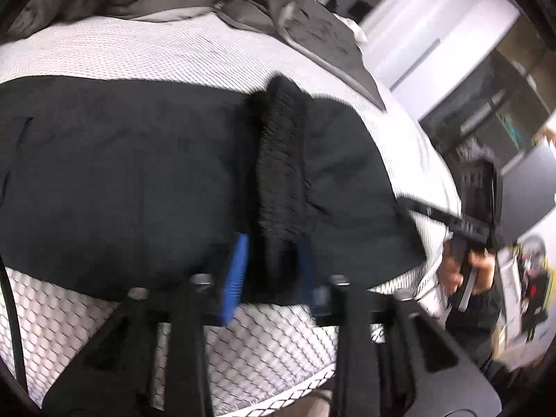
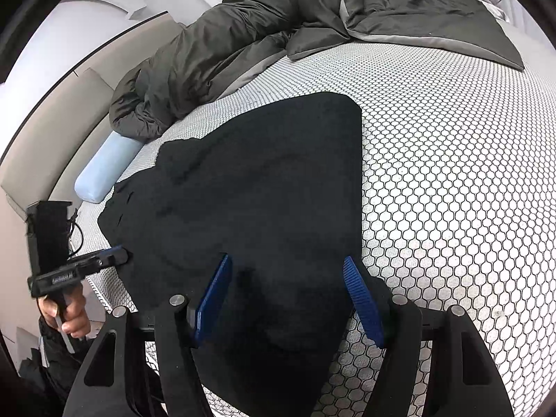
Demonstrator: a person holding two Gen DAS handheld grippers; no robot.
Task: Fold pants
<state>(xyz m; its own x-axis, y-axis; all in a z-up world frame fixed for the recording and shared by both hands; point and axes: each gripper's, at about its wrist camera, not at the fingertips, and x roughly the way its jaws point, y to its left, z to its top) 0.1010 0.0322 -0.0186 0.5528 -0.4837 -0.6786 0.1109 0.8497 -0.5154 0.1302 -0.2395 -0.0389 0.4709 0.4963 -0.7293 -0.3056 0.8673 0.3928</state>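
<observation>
Blue-padded jaws of the left gripper (image 1: pixel 269 271) sit either side of a ribbed fold of the black soft pants (image 2: pixel 264 187); the picture is blurry, so a grip cannot be told. Those pants lie spread on the bed's white honeycomb-patterned mattress (image 2: pixel 451 160). Over them, the right gripper (image 2: pixel 290 299) hovers with jaws wide apart. A grey puffy duvet (image 2: pixel 243 34) is bunched at the back.

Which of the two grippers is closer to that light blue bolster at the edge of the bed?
The left. In the right wrist view, the left gripper sits at the black pants' edge, just below the light blue bolster. The right gripper is farther away, over the pants' middle.
</observation>
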